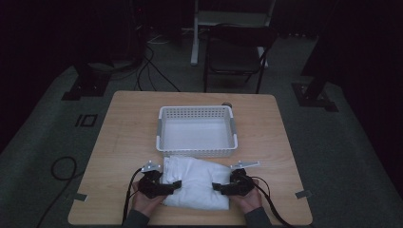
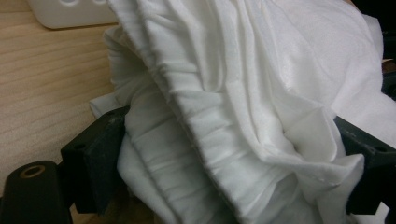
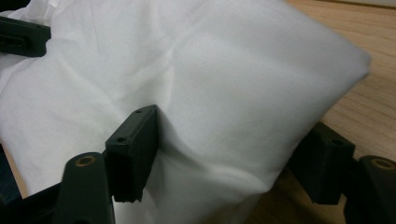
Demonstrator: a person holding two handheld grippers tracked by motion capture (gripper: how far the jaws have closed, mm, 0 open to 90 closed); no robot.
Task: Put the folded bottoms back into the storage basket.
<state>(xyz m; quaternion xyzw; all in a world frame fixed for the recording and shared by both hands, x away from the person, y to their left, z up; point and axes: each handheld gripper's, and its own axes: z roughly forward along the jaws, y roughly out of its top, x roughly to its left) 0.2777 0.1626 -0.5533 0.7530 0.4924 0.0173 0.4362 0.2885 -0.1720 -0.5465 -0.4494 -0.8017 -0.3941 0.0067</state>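
A white folded cloth (image 1: 197,183) lies bunched on the wooden table (image 1: 128,133), close to the person's edge. My left gripper (image 1: 175,185) grips its left side and my right gripper (image 1: 217,187) its right side, both pointing inward. In the left gripper view the jaws of the left gripper (image 2: 233,163) press on thick, wrinkled folds of the cloth (image 2: 243,84). In the right gripper view the right gripper (image 3: 231,161) squeezes a plump corner of the cloth (image 3: 224,79), which dents at the left jaw. Just behind the cloth stands a white perforated basket (image 1: 196,110) with nothing in it.
A corner of the basket (image 2: 70,14) sits near the left gripper. The left gripper's jaw (image 3: 21,35) reaches into the right gripper view at top left. Beyond the table stand a dark chair (image 1: 237,52) and cables on the floor (image 1: 64,168).
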